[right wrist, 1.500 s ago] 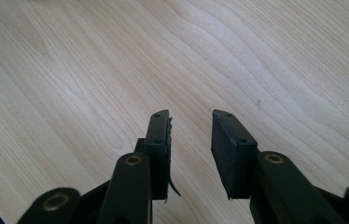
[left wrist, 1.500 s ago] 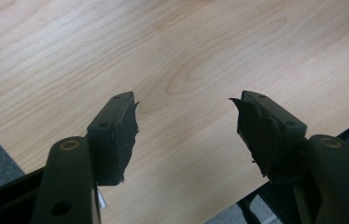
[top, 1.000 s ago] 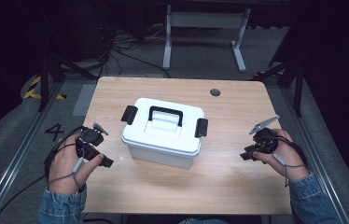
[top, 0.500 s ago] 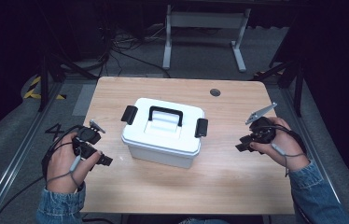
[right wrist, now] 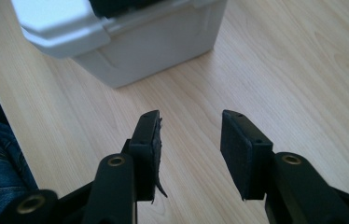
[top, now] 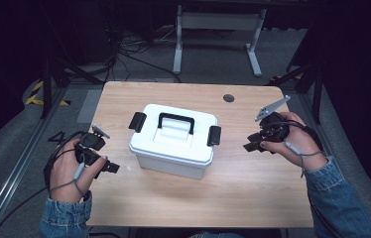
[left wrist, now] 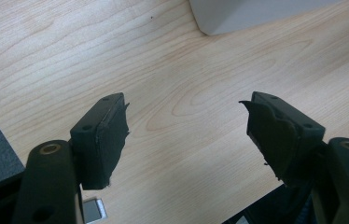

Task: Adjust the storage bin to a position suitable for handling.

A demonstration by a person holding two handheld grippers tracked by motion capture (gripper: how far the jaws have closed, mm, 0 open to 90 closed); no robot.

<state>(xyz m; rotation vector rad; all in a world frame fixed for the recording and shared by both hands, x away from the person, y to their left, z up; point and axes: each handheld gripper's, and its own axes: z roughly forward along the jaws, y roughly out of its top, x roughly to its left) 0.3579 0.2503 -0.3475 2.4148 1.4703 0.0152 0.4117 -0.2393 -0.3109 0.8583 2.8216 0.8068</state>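
Observation:
A white plastic box [top: 173, 141] with a black handle [top: 176, 121] and two black side latches stands shut in the middle of the wooden table [top: 253, 188]. My left gripper [top: 108, 166] is held near the table's left edge, a short way left of the box, jaws wide apart with nothing between them [left wrist: 186, 121]; a corner of the box [left wrist: 252, 14] shows beyond. My right gripper [top: 250, 145] hovers to the right of the box, jaws parted and empty [right wrist: 189, 140], pointing toward the box's side [right wrist: 130, 42].
A small dark round hole [top: 228, 98] sits near the table's far edge. A white metal stand [top: 218, 22] and cables [top: 134, 44] lie on the floor behind the table. Dark rails flank both sides.
My right gripper has risen a little and moved toward the box. My left gripper has drifted slightly down and left along the table edge.

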